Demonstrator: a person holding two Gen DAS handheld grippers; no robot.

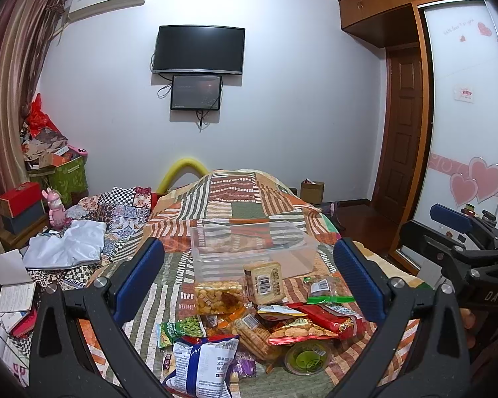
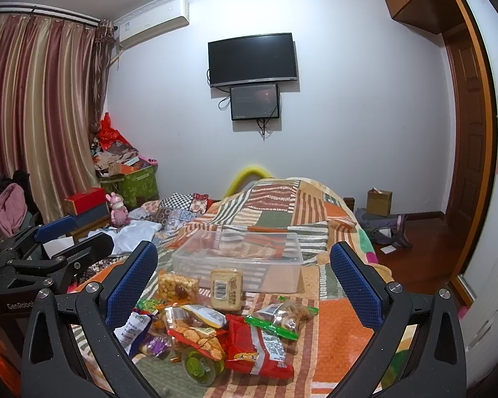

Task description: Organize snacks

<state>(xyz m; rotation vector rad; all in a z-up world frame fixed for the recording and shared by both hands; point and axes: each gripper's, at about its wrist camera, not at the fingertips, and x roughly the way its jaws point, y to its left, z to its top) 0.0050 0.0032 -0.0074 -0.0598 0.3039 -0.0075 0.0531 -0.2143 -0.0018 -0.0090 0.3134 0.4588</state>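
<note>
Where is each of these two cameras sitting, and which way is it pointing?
Left wrist view: on the left gripper, looking across the bed at the snack pile and clear box; its open blue fingers show, the right gripper at the edge.
Right wrist view: on the right gripper, facing likewise; the left gripper shows.
Shared: snacks, box, wall television.

A blue-and-white snack bag (image 1: 202, 364) runs off the bottom edge of the left wrist view, its small print too fine to read. Packets buried in the snack pile (image 2: 215, 331) show only corners. The clear plastic box (image 1: 252, 252) blurs whatever lies inside. The small screen (image 1: 196, 92) under the television (image 1: 198, 49) shows unreadable text.
</note>
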